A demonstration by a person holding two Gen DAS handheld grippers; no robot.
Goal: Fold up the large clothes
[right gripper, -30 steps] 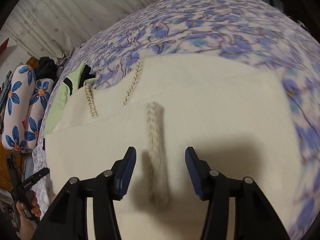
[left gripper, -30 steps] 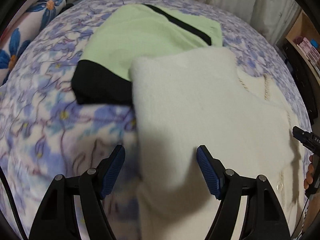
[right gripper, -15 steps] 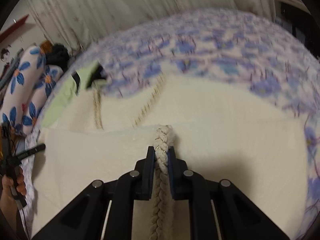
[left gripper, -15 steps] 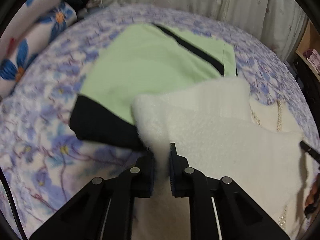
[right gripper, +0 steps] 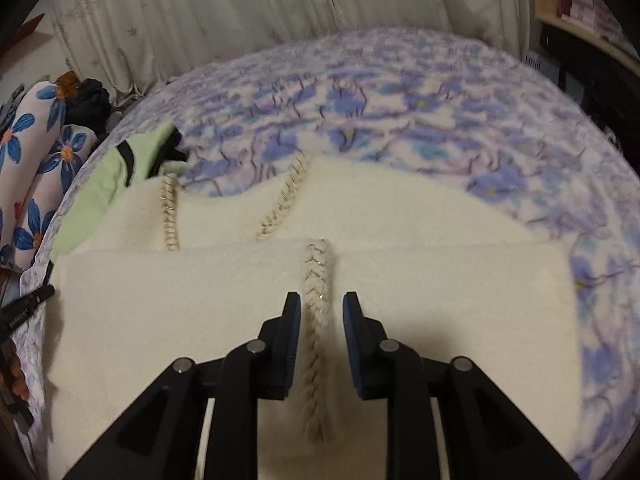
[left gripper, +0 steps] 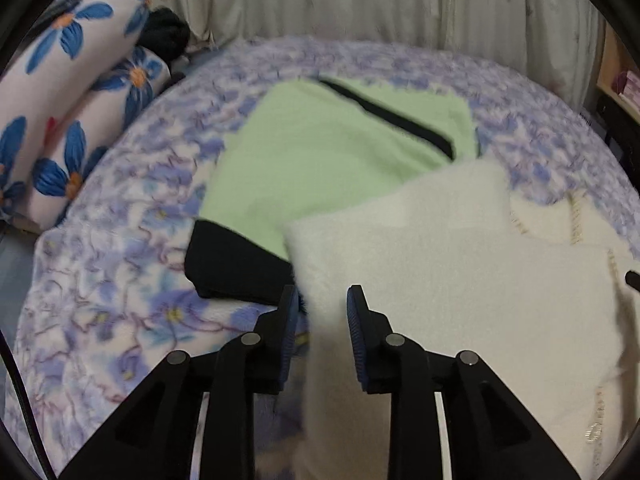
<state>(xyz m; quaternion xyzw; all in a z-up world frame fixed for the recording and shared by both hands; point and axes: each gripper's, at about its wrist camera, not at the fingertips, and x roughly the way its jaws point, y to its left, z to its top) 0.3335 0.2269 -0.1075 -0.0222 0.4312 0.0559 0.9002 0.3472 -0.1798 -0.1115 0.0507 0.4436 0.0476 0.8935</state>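
Observation:
A cream fleece garment (left gripper: pixel 460 272) with braided trim lies folded on the flowered bedspread (left gripper: pixel 120 280); it also shows in the right wrist view (right gripper: pixel 420 300). My left gripper (left gripper: pixel 322 312) is open, its jaws a little apart astride the garment's left edge. My right gripper (right gripper: pixel 322 316) is open, its jaws on either side of the braided trim (right gripper: pixel 318 280) without pinching it. A folded green and black garment (left gripper: pixel 320 152) lies behind the cream one, partly under it, and shows in the right wrist view (right gripper: pixel 132 160).
Flowered bolster pillows (left gripper: pixel 60 100) and a dark bundle (left gripper: pixel 166 36) lie at the bed's far left. A curtain (right gripper: pixel 240 8) hangs behind the bed. Shelves (right gripper: pixel 580 12) stand at the right.
Both grippers were shut on the cream garment half a second ago and have now opened a little and let go. The garment has settled flat on the bed.

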